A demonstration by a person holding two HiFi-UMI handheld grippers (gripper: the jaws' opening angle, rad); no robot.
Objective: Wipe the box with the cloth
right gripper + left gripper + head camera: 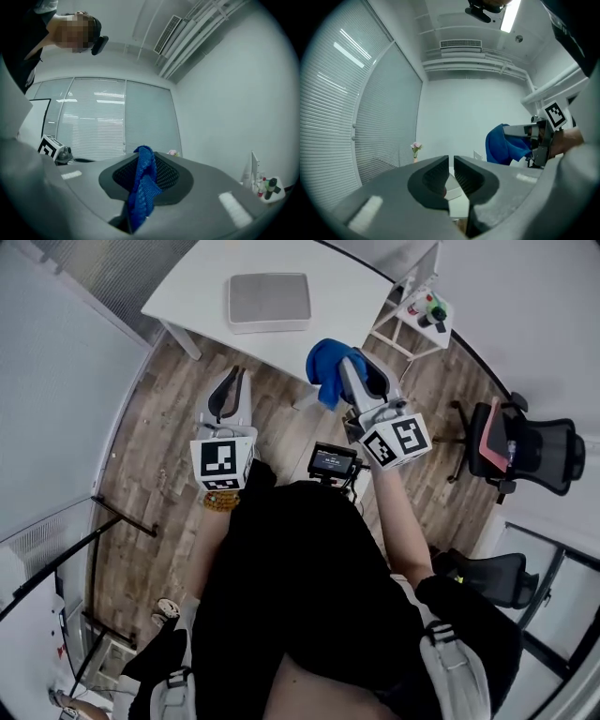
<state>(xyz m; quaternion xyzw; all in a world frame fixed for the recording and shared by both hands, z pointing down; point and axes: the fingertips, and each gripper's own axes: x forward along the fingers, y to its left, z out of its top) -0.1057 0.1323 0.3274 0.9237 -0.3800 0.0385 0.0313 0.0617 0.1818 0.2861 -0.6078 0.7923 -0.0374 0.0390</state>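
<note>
Approach step: found cloth (325, 368) clamped in right gripper (351, 369), raised at near edge of table (192, 289); left gripper (231, 390) pinched closed, empty. Located box (269, 301) farther off on table, not yet touched. Next, by judgement: carry cloth farther out and down onto box top

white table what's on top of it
Only the grey box sits on the white table. The blue cloth held in the right gripper hides part of the table's near edge, so that bit can't be checked.

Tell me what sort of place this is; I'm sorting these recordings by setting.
Probably an office or meeting room: a white table bearing a grey box, a black swivel chair, and slatted blinds along the glass walls.
</note>
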